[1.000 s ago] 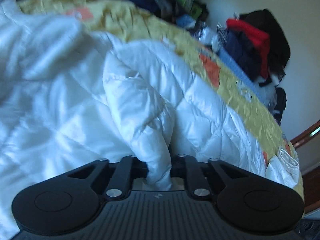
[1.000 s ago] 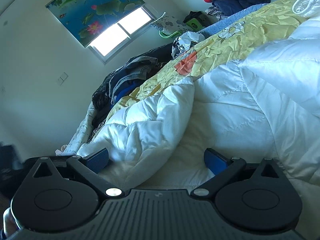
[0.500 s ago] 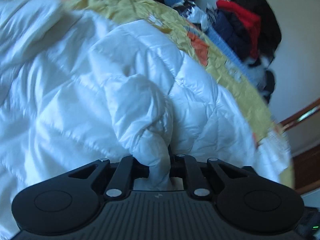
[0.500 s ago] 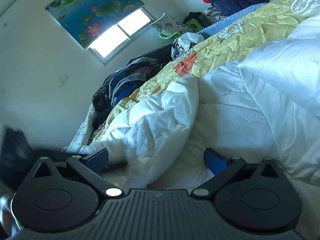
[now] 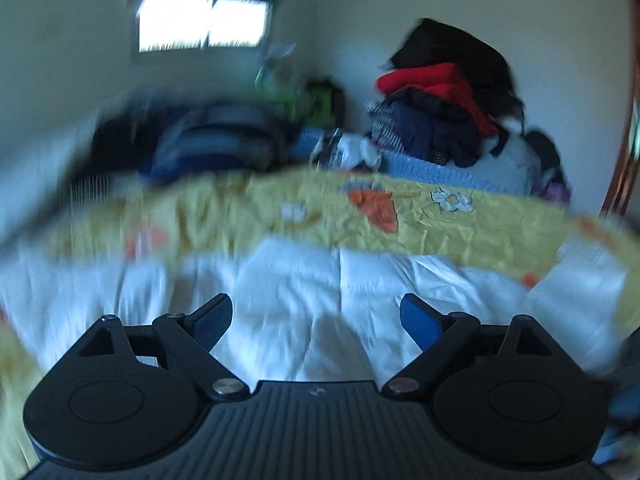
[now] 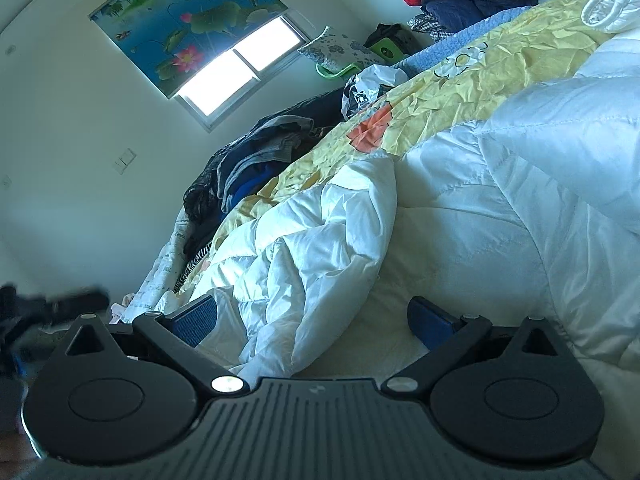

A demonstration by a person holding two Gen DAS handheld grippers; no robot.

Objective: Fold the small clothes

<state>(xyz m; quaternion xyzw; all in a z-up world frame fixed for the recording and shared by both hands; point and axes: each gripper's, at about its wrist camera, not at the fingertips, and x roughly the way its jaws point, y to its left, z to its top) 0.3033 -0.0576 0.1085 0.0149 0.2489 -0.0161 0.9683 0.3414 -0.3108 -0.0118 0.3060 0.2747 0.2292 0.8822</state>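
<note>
Yellow bedding (image 6: 500, 60) covers the bed across both views, and on it lies our white padded jacket (image 6: 460, 208), filling the lower and right part of the right wrist frame and the middle band of the left wrist frame (image 5: 340, 292).

In the right wrist view a folded flap of the jacket (image 6: 320, 264) bunches in the lower centre, lying between the spread fingers. Our right gripper (image 6: 312, 320) is wide open and holds nothing; its blue pads (image 6: 198, 320) sit on either side of that flap without closing on it. Our left gripper (image 5: 316, 318) is also wide open and empty, hovering over flat white quilting in the lower centre of a badly blurred frame.

We judge the step in hand to be choosing the next edge to grip. To do it well, we would pinch a seam or hem rather than slippery quilted padding, take matching points with both grippers, and lift only enough to carry the fabric over so the fold lands square and the bunched flap is smoothed, not trapped.

Outward from the jacket, a pile of red and dark clothes (image 5: 440, 112) sits upper right of the left wrist frame, a dark heap of clothing (image 6: 256, 160) at centre left in the right wrist frame, and a window with a lotus-print blind (image 6: 192, 28) upper left.
</note>
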